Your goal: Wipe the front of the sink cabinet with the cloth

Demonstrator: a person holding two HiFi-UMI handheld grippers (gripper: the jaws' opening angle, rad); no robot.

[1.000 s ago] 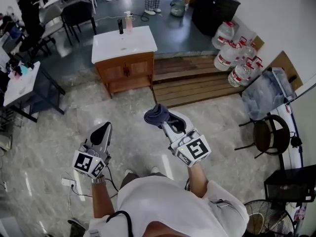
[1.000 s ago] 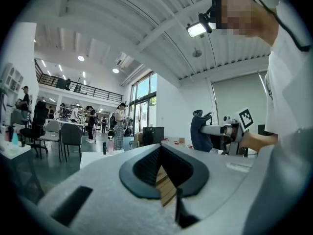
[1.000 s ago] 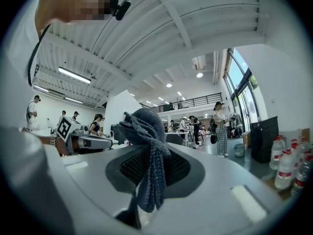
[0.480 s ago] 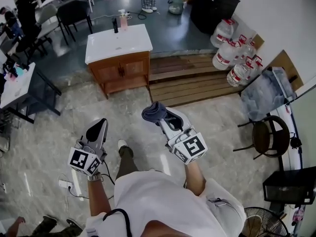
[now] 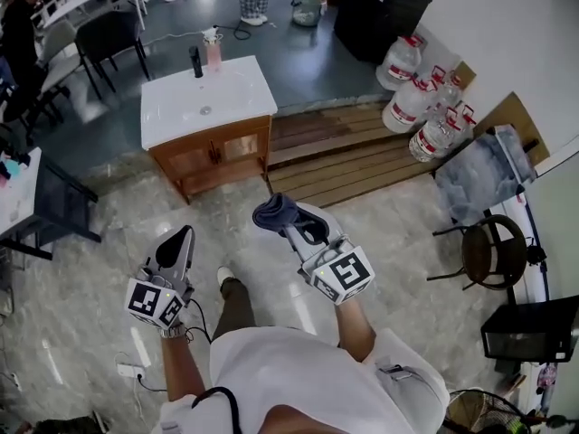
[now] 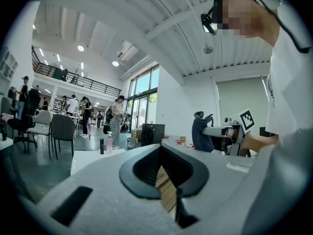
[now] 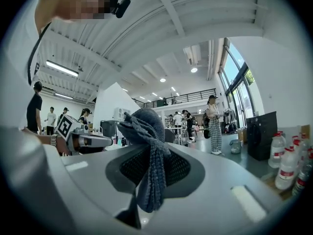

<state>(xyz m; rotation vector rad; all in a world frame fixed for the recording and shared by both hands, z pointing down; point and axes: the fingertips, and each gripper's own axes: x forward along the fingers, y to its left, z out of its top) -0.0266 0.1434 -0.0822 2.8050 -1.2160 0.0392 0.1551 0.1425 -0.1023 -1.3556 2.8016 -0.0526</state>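
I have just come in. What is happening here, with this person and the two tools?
A person holds a gripper in each hand. The right gripper is shut on a dark blue cloth, held out in front of the body. The left gripper is shut and holds nothing. The sink cabinet stands ahead across the floor, apart from both grippers, so the cloth has not yet touched its wooden front.

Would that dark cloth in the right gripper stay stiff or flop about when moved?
Probably floppy: the cloth bunches above the right gripper and a fold droops below the pinch. Likely light, as a narrow pinch carries it. Its coarse weave probably resists slipping.
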